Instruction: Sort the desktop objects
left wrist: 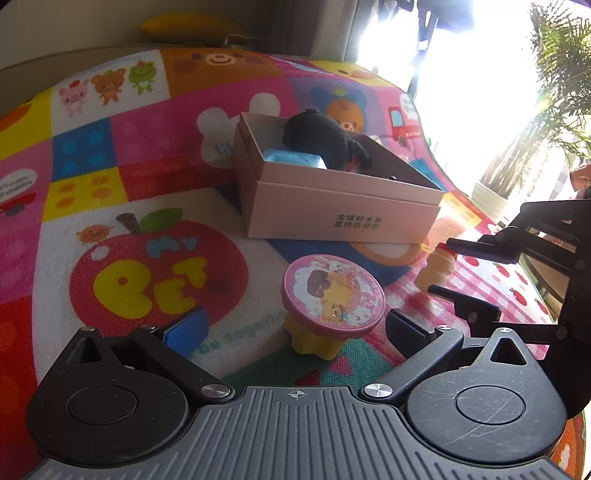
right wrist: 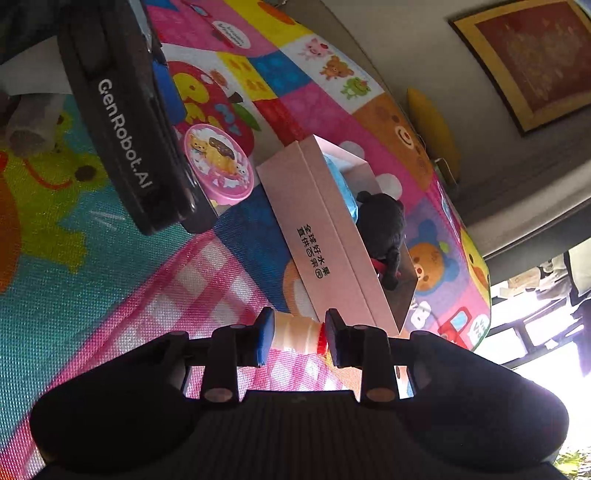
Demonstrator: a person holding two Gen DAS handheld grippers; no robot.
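Pink cardboard box [left wrist: 343, 206] sits open on the cartoon-print play mat [left wrist: 110, 155], and it's already got company inside: a black plush dog [left wrist: 325, 142] leaning over the far side and a blue wrapped packet [left wrist: 291, 157] tucked beside it. Right gripper [right wrist: 297, 338] is rolled well over on its side and has its pads pinched on a small cream toy bottle with a red cap [right wrist: 295, 332], held end to end, base against one pad and cap against the other, just off the box's near corner. From the left wrist view that same bottle [left wrist: 434, 271] shows between the right gripper's fingers [left wrist: 469, 251], to the right of the box. Left gripper [left wrist: 295, 332] has its jaws spread wide on either side of a toy table with a pink round top [left wrist: 332, 291] on a yellow base, pads apart from it. That little table stands on the mat just in front of the box. Yellow cushion [left wrist: 188, 26] lies beyond the mat's far edge.
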